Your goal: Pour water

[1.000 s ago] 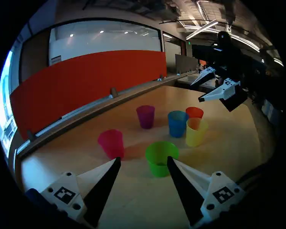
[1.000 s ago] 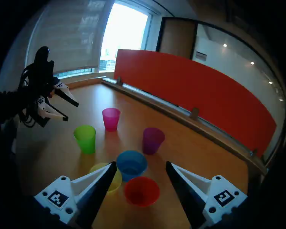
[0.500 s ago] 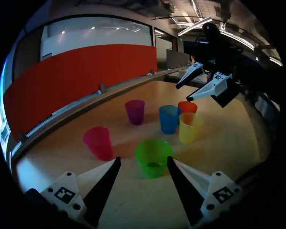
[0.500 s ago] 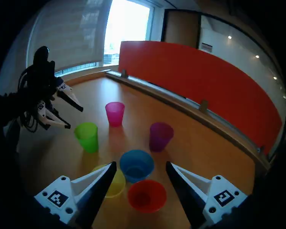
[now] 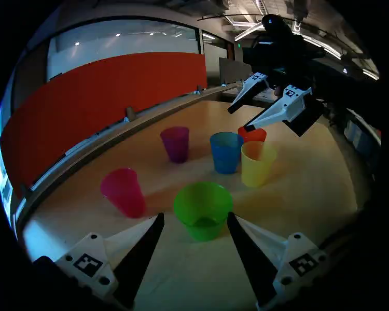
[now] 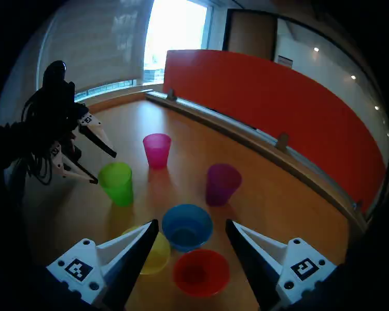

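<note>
The left gripper (image 5: 194,215) has closed in on the green cup (image 5: 203,205), now just ahead between its wide-open, empty jaws, so a grasp looks close. The right gripper (image 6: 191,222), jaws equally wide and empty, has drifted over the blue cup (image 6: 187,227). The yellow cup (image 6: 157,253) and red cup (image 6: 200,272) crowd it. The pink cup (image 6: 157,149) and purple cup (image 6: 222,183) stand farther off on the table (image 6: 277,207).

Six cups (image 5: 225,153) (colours all differ), two grippers (image 5: 194,214)
</note>
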`<state>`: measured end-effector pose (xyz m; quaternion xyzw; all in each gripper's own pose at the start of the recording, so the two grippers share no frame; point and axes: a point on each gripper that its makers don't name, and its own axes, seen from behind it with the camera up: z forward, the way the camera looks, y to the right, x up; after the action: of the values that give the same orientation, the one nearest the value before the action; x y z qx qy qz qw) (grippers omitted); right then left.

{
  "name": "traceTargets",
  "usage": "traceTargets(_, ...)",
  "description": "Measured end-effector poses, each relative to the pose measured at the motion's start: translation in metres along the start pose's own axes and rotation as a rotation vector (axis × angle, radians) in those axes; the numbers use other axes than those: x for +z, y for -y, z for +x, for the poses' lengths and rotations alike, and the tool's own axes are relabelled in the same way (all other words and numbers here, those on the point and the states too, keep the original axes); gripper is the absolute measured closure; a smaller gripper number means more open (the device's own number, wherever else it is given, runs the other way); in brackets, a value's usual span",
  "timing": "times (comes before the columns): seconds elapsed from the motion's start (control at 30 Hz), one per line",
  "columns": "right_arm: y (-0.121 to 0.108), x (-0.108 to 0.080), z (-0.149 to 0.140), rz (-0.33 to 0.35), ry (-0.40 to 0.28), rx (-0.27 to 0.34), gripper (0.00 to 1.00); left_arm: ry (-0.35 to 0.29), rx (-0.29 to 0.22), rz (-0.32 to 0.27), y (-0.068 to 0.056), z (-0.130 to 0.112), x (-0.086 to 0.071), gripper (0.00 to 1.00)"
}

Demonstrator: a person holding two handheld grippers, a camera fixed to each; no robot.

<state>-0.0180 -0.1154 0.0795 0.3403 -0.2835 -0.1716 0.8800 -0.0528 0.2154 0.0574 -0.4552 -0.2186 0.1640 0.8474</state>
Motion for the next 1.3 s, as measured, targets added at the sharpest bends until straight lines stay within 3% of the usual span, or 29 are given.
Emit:
traceTargets(0.4,0.0,0.01,-0.005,0.007,0.018,-0.002,0.0,0.017,0.036,-0.024,-0.01,-0.001,0.009,0.1)
traceTargets(1.3,0.001,0.029,-0.012,0.027,0.079,-0.005,0.0,0.015,0.023,-0.029,-0.007,0.0,0.033,0.1)
